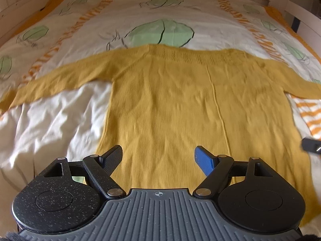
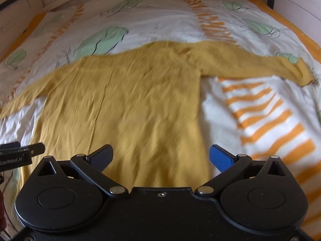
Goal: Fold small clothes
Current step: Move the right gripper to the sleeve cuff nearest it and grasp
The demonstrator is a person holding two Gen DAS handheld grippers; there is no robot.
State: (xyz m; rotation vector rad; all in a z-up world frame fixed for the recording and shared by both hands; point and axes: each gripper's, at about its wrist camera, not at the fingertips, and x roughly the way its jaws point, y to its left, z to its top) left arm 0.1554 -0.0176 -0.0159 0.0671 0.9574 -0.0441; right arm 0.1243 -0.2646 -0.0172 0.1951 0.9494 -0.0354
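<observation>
Mustard sweater (image 2: pixel 128 104) spread flat on patterned bedspread (image 2: pixel 250 108), sleeves outstretched, right tongs (image 2: pixel 160 156) gaping above hem

Patterned bedspread (image 1: pixel 152 16) inside a pale bed frame (image 2: pixel 291 4)

The white cover carries pale green leaf shapes (image 1: pixel 162 33) outlined in dark strokes, bands of orange stripes (image 2: pixel 266 116), and an orange border (image 2: pixel 305 38) along its edges; the fabric lies rumpled.

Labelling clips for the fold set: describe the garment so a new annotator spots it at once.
Start at the bed, covered by a white bedspread printed with green shapes and orange stripes. Spread flat across its middle, both sleeves stretched out sideways, lies the sweater. It is the only plain mustard-yellow knit there, unpatterned against the printed cloth around it.
</observation>
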